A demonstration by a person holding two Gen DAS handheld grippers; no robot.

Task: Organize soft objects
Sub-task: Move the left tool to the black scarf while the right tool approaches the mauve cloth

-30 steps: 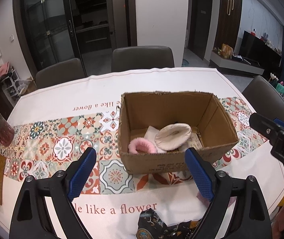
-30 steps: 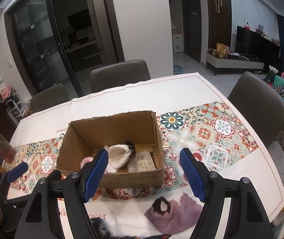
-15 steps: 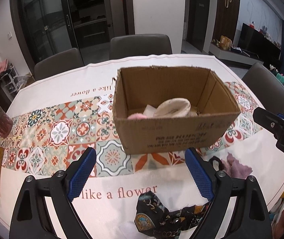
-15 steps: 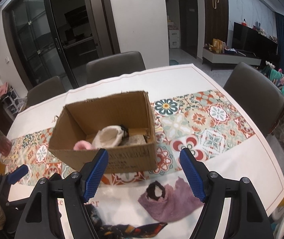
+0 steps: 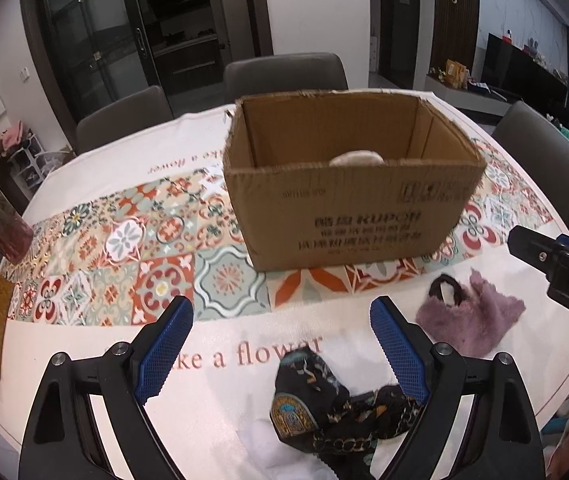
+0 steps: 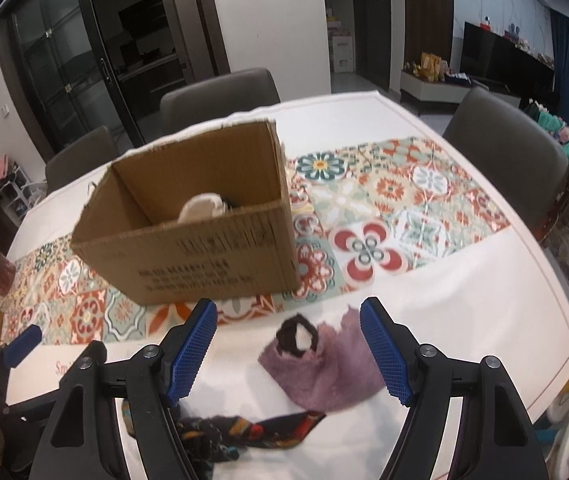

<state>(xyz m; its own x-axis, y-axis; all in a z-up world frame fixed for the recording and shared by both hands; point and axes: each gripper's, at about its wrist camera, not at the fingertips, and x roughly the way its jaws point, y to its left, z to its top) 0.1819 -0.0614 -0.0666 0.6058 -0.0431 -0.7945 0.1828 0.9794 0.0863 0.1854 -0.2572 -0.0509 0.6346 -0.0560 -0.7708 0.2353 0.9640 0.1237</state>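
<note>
Now, through the left wrist camera, the left gripper point(image 5: 282, 340) is hanging wide open and empty in front of the open brown cardboard box point(image 5: 348, 216), which is sitting on the tile-patterned tablecloth point(image 5: 124, 240). A crumpled black patterned scarf point(image 5: 324, 408) is lying in front of the box, below the jaws.

Through the right wrist camera, the right gripper point(image 6: 288, 344) is likewise gaping empty, framing a fluffy mauve pouch point(image 6: 324, 372) lying just in front of the box point(image 6: 200, 252). A cream soft item point(image 6: 200, 208) is resting inside the box.
</note>
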